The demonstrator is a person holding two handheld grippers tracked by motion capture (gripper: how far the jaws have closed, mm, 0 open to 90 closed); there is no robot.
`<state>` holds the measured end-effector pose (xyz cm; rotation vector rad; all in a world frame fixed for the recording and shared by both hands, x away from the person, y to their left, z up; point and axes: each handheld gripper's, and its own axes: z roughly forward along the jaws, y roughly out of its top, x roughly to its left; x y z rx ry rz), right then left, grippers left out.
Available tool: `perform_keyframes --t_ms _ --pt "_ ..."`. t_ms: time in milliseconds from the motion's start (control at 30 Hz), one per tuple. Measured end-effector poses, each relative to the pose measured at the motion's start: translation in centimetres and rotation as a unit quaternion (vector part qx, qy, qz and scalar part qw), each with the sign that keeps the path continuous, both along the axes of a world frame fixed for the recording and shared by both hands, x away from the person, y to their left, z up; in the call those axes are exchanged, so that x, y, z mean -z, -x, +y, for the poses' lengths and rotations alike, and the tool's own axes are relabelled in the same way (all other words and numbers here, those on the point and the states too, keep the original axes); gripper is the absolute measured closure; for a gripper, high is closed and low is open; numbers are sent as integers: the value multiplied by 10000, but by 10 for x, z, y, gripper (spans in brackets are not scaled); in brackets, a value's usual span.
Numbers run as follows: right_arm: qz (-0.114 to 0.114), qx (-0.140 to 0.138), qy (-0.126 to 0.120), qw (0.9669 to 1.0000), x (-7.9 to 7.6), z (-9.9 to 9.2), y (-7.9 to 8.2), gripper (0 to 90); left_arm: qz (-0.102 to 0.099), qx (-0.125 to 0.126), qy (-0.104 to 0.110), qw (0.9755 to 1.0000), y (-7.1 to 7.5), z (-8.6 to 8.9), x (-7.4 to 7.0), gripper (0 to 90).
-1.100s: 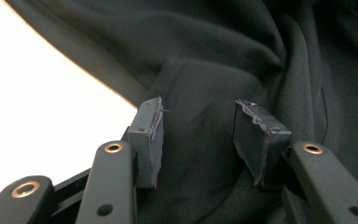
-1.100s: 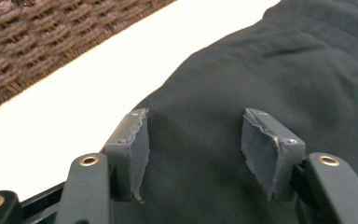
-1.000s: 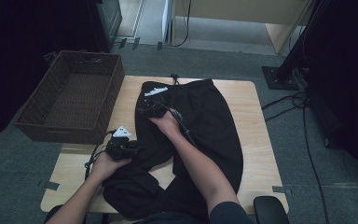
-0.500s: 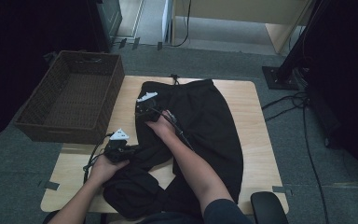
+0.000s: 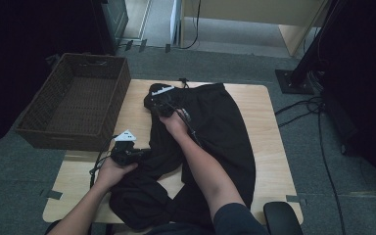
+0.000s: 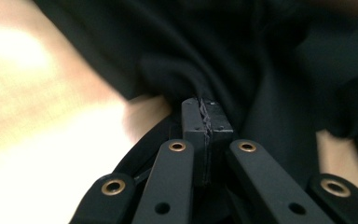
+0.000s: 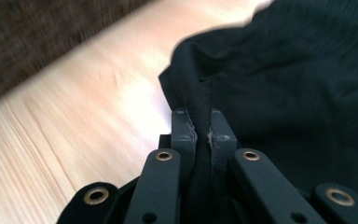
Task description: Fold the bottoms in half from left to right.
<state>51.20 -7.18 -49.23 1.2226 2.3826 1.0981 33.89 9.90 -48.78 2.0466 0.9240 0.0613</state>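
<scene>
Basket [image 5: 73,105]: we see it empty, left of the table [image 5: 259,98].
Left gripper [image 5: 136,152]: our jaws have just closed, pinching the black garment [image 5: 215,127] at its near-left edge.
Right gripper [image 5: 160,108]: just clamped on the far-left corner.
Progress: both grips made; we judge folding not yet done.

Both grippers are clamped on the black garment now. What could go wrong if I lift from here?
1. The left gripper pinches only a thin bit of the black garment; it might slip out when pulled.
2. Much cloth lies bunched at the near edge of the table under the forearms, so a lift may drag it off or twist it.
3. The right gripper holds a folded edge; layers could separate unevenly. The wicker basket stands close enough to snag.
</scene>
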Motion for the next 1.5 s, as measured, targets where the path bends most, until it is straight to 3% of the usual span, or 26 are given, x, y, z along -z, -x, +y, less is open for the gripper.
perform_keyframes --t_ms 200,300,367,433,500,667,867,1000,1067,1100,1167,1233,1300,1433,1500 --pt "-253 69 -478 9985 -54 5 -6 845 -463 82 78 9989 8 4 -49 900" --pt "-390 54 -726 9966 -90 5 -7 846 -966 110 244 9950 17 7 -90 900" --pt "-584 49 -946 9938 -117 2 -5 846 -1248 164 219 9918 21 3 -113 900" --pt "-839 26 -1068 9907 -139 -5 -2 845 -1359 206 172 9904 21 -7 -123 900" --pt "-968 74 -1060 9896 -148 -17 0 845 -1344 241 77 9906 18 -22 -120 898" --pt "-927 402 -910 9907 -135 -64 -2 844 -1042 439 115 9935 6 -63 -97 894" --pt "-837 829 -750 9902 -102 -129 -4 834 -719 741 25 9946 -4 -111 -69 882" --pt "-554 1106 -615 9904 -68 -159 -9 810 -508 819 26 9953 -6 -130 -45 839" --pt "-435 1175 -515 9908 -48 -168 -11 710 -299 758 -89 9966 -10 -134 -32 765" --pt "-330 1196 -523 9909 -39 -172 -12 676 -128 741 -183 9970 -13 -135 -28 740" --pt "65 1346 -633 9889 -25 -178 -12 629 70 674 -175 9975 -18 -132 -22 718" --pt "31 1387 -746 9875 -17 -182 -6 600 85 654 -71 9978 -21 -127 -22 674" --pt "0 1390 -709 9878 -17 -184 -2 552 -7 629 -39 9980 -23 -123 -27 655" --pt "-286 1391 -638 9878 -32 -190 9 542 -252 643 -159 9975 -30 -116 -41 654" --pt "-322 1383 -635 9878 -40 -192 15 549 -371 644 -262 9969 -36 -111 -46 656"
